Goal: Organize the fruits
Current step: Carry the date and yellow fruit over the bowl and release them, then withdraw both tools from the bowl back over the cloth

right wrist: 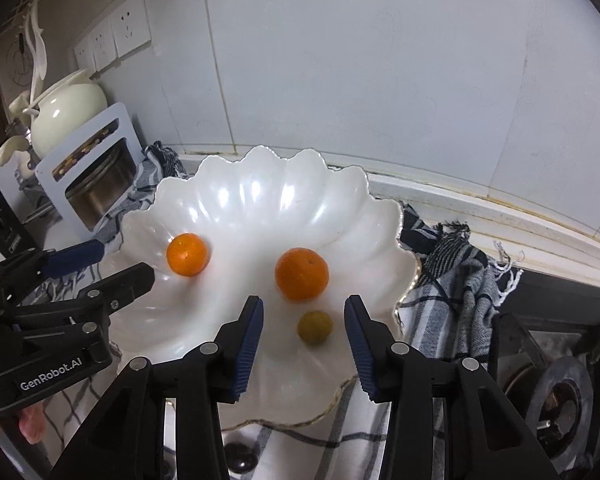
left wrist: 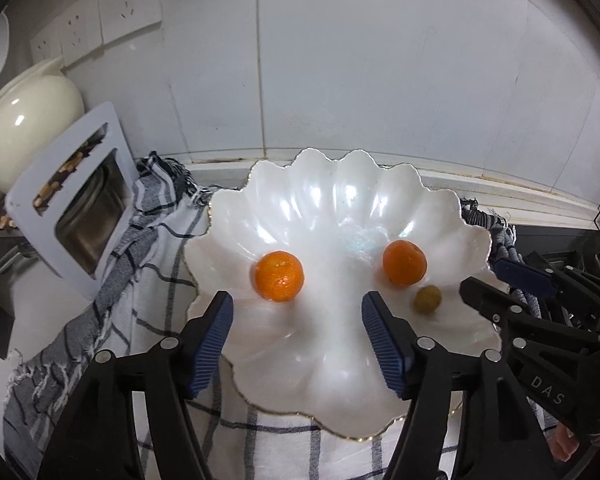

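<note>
A white scalloped bowl (left wrist: pixel 380 192) sits on a checked cloth. In it lie two oranges, one on the left (left wrist: pixel 279 276) and one on the right (left wrist: pixel 404 261), and a small green fruit (left wrist: pixel 427 299). My left gripper (left wrist: pixel 298 304) is open and empty over the bowl's near side. In the right wrist view the bowl (right wrist: pixel 240 184) holds the same left orange (right wrist: pixel 187 254), right orange (right wrist: pixel 301 274) and green fruit (right wrist: pixel 315 327). My right gripper (right wrist: pixel 303 308) is open and empty, its fingers either side of the green fruit and just short of it.
A blue-and-white checked cloth (left wrist: pixel 156 264) lies under the bowl. A cream teapot (left wrist: pixel 28 128) and a white rack with a steel pot (left wrist: pixel 80 196) stand at the left. A gas burner (right wrist: pixel 560 400) is at the right. Tiled wall behind.
</note>
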Available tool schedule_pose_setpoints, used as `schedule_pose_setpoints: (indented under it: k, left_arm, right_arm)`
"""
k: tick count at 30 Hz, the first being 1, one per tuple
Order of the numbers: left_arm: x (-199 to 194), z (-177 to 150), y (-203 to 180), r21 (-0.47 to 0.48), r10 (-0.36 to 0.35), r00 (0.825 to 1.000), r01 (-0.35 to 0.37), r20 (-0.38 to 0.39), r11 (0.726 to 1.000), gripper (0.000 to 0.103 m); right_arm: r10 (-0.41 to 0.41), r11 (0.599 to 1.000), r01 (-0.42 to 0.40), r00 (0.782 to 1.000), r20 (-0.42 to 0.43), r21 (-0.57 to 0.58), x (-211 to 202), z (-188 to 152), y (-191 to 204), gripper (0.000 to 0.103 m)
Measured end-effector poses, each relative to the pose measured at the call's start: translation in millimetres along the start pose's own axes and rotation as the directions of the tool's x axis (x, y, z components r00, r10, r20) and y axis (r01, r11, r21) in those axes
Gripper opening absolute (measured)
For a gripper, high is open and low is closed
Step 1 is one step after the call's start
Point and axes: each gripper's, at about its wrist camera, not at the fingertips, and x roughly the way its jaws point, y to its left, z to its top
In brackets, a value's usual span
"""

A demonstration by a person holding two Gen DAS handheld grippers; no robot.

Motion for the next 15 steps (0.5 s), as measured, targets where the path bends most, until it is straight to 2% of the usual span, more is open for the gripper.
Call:
schedule_pose_setpoints:
  k: [8, 15]
  left_arm:
    - [-43, -6, 0, 0.013, 0.010, 0.997, -0.012, 0.078, 1.000, 0.075]
    - [-82, -18, -3, 0.035, 0.022, 0.989, -0.027, 0.147, 0.999, 0.075]
  right_arm:
    - [-0.023, 1.000, 0.023, 0.997, 0.074, -0.001, -38, -8, 3, 0.044]
    - [-0.029, 0.999, 0.034, 0.987, 0.158, -0.031, -78, -20, 14, 0.044]
